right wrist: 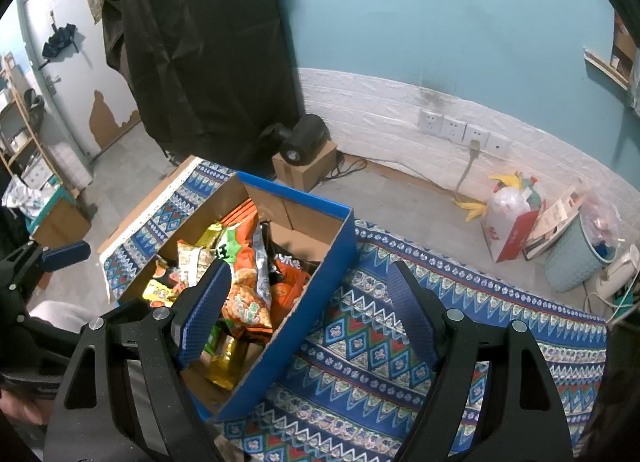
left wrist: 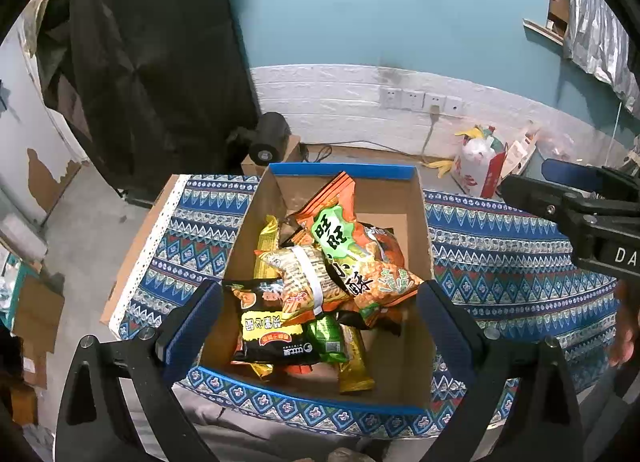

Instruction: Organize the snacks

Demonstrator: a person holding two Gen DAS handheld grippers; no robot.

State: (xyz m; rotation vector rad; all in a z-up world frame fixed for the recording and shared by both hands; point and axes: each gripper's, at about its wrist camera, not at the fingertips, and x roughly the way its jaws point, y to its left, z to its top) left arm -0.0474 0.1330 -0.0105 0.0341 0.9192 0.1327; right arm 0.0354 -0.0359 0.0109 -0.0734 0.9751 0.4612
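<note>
Teal wall and white brick panelling back a counter spread with a patterned blue cloth, and on it sits an open cardboard box with blue edging, heaped with snack packets. My left gripper hangs right above the box, jaws spread wide and holding nothing, with the heap straight ahead between them. On top lies a big orange bag, its long axis running slantwise from the far wall towards my near right; a black and yellow packet lies closest to my left finger. My right gripper is also spread and empty, straddling the box's right wall with one finger over the snacks and one over bare cloth. I judge the left nearer for a pick. Box walls hem in any sideways approach.
</note>
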